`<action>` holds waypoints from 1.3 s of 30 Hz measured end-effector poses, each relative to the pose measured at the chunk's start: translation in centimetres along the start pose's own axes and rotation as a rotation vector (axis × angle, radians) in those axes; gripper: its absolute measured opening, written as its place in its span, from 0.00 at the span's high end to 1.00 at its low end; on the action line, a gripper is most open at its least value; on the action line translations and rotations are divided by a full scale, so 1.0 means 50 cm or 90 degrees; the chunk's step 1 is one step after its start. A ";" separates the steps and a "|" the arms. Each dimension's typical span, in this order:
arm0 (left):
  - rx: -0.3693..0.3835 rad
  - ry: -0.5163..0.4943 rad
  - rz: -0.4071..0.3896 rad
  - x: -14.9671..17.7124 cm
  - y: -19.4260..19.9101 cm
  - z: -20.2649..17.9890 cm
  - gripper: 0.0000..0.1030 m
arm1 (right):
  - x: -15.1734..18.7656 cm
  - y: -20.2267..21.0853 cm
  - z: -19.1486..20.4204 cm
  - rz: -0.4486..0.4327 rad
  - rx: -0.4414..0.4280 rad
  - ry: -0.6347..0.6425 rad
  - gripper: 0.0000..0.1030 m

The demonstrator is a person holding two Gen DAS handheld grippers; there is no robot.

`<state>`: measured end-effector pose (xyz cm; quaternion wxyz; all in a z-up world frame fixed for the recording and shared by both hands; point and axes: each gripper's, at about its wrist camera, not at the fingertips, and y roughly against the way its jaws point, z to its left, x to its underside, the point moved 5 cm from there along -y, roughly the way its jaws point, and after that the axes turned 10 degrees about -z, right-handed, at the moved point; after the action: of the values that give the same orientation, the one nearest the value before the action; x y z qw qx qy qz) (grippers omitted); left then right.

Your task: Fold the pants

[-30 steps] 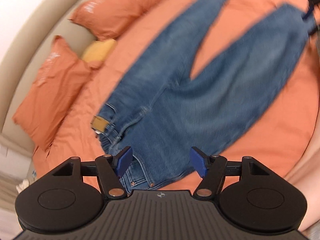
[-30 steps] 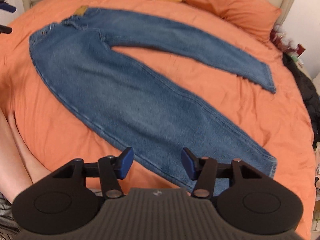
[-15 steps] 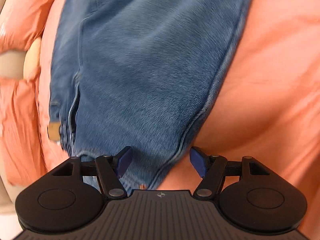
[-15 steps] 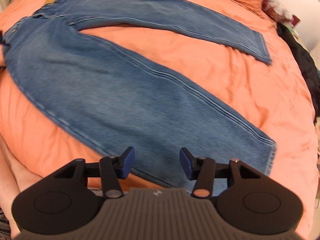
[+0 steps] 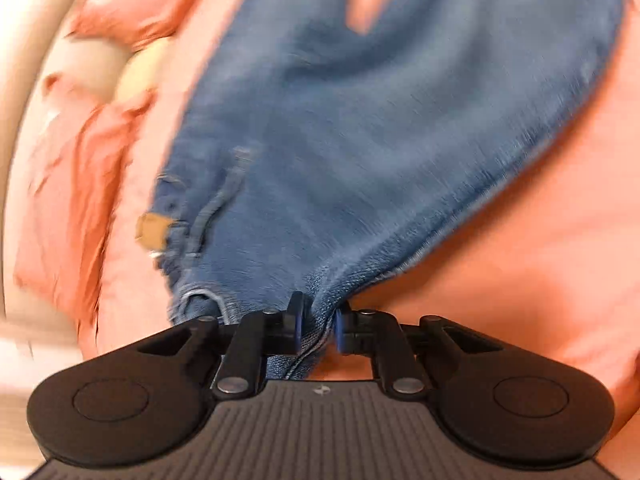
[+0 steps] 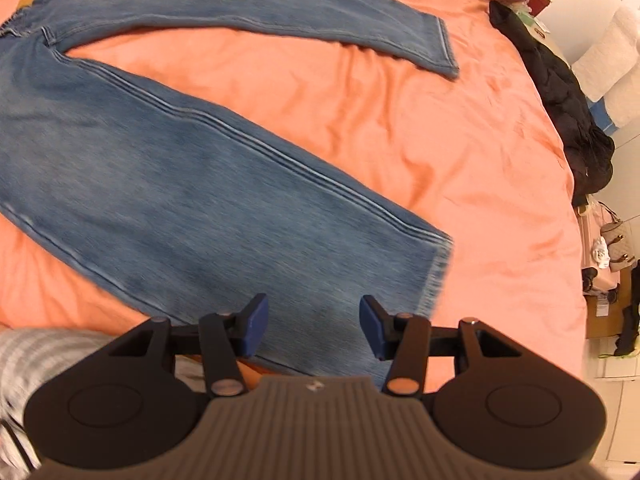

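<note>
Blue jeans lie flat on the orange bed sheet, legs spread in a V. My left gripper is shut on the near corner of the waist, and denim bunches between its blue pads. A tan leather patch marks the waistband to the left. In the right wrist view the jeans stretch from upper left to the near leg's hem. My right gripper stands open just above that leg, close to the hem, holding nothing. The far leg's hem lies at the upper right.
Orange pillows and a yellow cushion lie against the beige headboard on the left. A black garment is draped over the bed's right edge, with bags and boxes on the floor beyond. Striped cloth shows at the lower left.
My left gripper dropped to the waist corner and closed on the denim. My right gripper slid along the near leg toward its hem and stayed open.
</note>
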<state>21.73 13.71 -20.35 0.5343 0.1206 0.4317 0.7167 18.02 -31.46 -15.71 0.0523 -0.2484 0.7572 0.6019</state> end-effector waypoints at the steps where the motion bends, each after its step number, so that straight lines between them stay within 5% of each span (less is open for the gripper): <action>1: -0.003 0.033 -0.005 -0.011 0.012 0.026 0.85 | 0.007 -0.002 -0.010 0.006 -0.006 0.007 0.59; 4: -0.018 0.088 -0.018 -0.054 0.041 0.072 0.84 | 0.035 -0.017 -0.031 0.039 -0.019 0.040 0.65; 9: -0.033 0.080 -0.002 -0.091 0.059 0.084 0.84 | 0.094 -0.060 -0.034 0.099 -0.067 0.117 0.66; 18: -0.053 0.085 0.034 -0.116 0.033 0.056 0.84 | 0.128 -0.119 -0.018 0.104 -0.150 0.210 0.66; 25: -0.066 0.100 0.049 -0.118 0.036 0.058 0.84 | 0.141 -0.163 -0.005 0.123 -0.151 0.250 0.72; 27: -0.069 0.109 0.049 -0.118 0.035 0.059 0.84 | 0.135 -0.159 -0.005 0.109 -0.142 0.245 0.89; 29: -0.072 0.118 0.048 -0.116 0.037 0.062 0.84 | 0.131 -0.139 -0.008 0.088 -0.129 0.238 0.95; 39: -0.089 0.224 0.015 -0.113 0.060 0.115 0.84 | 0.002 0.037 -0.097 -0.118 0.032 0.131 1.00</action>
<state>25.65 11.47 -13.03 0.4491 -0.0395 0.4662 0.7612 18.18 -35.76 -12.80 0.0359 -0.3765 0.7472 0.5465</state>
